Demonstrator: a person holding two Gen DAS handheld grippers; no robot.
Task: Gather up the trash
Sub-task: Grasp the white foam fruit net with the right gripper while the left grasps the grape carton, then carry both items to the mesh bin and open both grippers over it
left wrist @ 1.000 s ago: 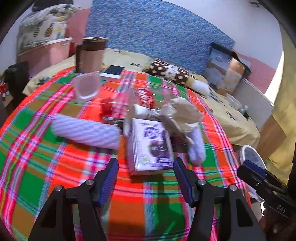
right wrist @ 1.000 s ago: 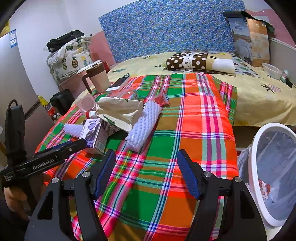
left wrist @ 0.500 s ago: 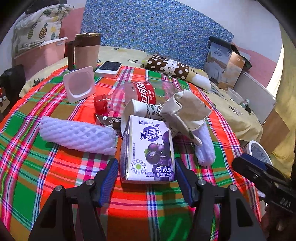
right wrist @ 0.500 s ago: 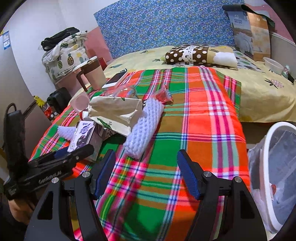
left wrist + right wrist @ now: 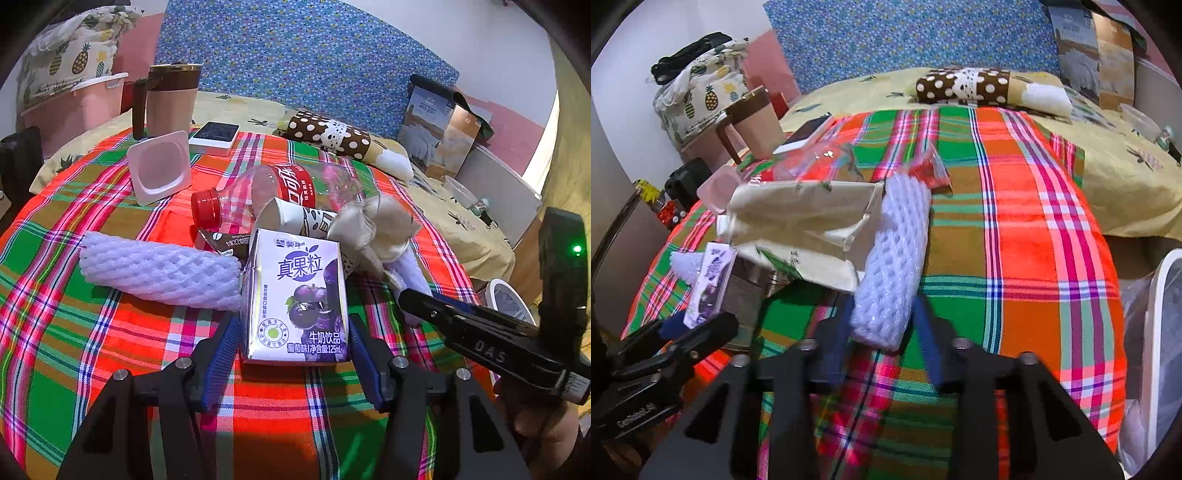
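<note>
The surface [image 5: 92, 343] wears a bright plaid cloth; behind it is a bed [image 5: 1126, 177]. The left gripper [image 5: 293, 343] clamps the milk carton [image 5: 295, 299], the right gripper [image 5: 882, 325] the foam net [image 5: 894, 266].

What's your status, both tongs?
Left tongs straddling purple milk carton, jaws at its sides. Right tongs around near end of white foam net sleeve. Trash bin at right, nothing blocking.

Both hand-held grippers (left [image 5: 293, 354], right [image 5: 882, 332]) partly closed.

Upright purple milk carton [image 5: 295, 299] beside white foam sleeve [image 5: 892, 266] (lying flat)
</note>
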